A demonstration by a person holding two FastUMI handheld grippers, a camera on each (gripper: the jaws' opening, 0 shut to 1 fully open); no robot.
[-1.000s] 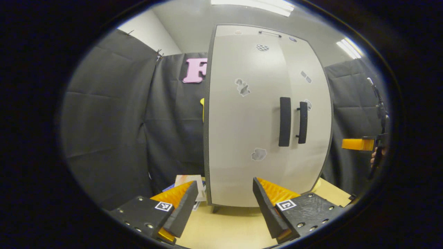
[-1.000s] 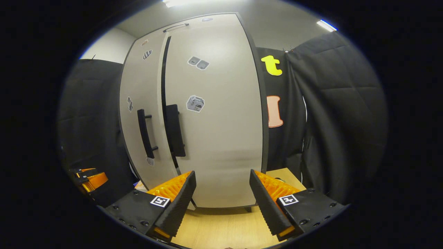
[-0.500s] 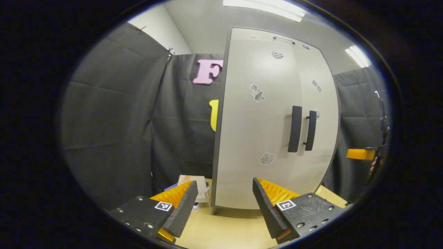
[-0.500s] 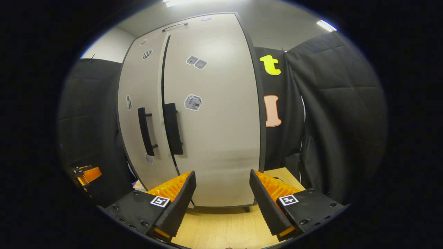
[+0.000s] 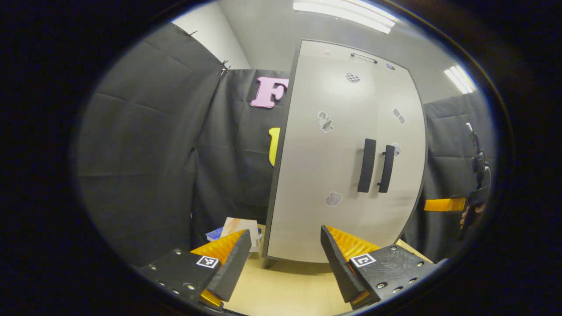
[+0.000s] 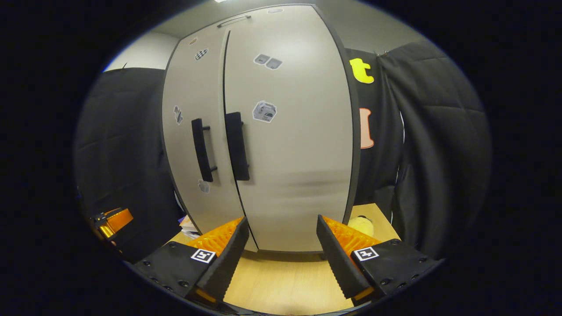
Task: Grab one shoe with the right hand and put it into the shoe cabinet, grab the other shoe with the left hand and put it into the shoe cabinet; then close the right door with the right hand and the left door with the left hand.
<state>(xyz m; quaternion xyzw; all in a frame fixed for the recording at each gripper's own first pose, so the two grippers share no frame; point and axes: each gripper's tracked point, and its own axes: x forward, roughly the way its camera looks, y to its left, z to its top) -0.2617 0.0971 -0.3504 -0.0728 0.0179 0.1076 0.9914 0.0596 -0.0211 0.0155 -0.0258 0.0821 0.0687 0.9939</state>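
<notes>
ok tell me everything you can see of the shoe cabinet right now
The shoe cabinet is a tall, upright unit with two pale grey, smooth doors in a dark edge trim. Both doors look shut, meeting at a thin dark seam. Two vertical black bar handles sit side by side at the seam, about mid-height. Several small stickers dot the doors. It stands on short dark feet on the light wooden table, against the black cloth wall. Both open grippers are short of it; neither touches it.

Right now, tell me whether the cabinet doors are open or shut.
Shut. Both doors of the shoe cabinet lie flush, the left handle and right handle side by side across a thin seam.
</notes>
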